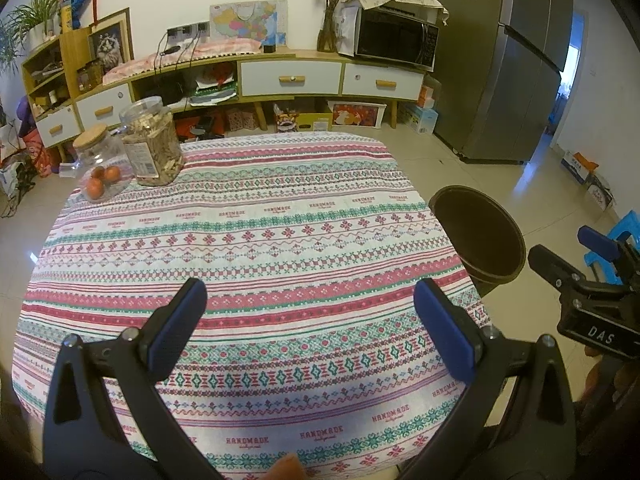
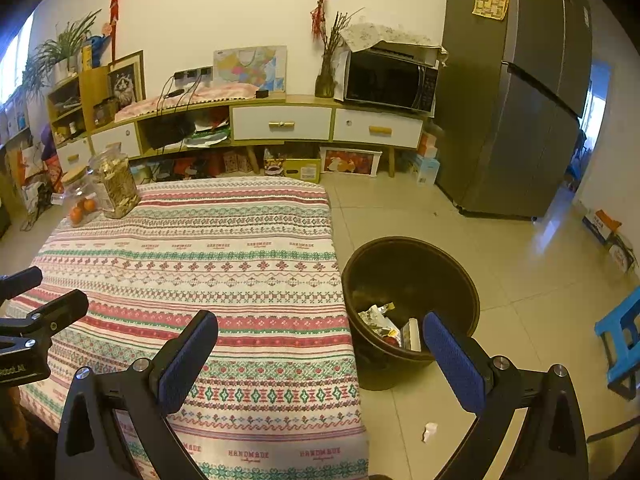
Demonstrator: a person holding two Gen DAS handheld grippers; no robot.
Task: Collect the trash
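Left gripper (image 1: 310, 304): jaws spread wide, nothing between them, held above the near part of the counter (image 1: 280, 240) with its patterned cloth.
Right gripper (image 2: 320, 338): jaws spread wide, holding nothing, straddling the counter's right edge and the floor.
Scrap of white paper (image 2: 430, 432): on the floor tiles, near the right gripper; shown by the right wrist view only.
Bin (image 2: 412, 300): dark, round, on the floor just beside the counter's right edge. Right wrist view shows wrappers (image 2: 380, 320) inside; the left wrist view shows only its dark interior.
Two clear jars (image 1: 132, 152): far left corner of the counter, one holding orange fruit.
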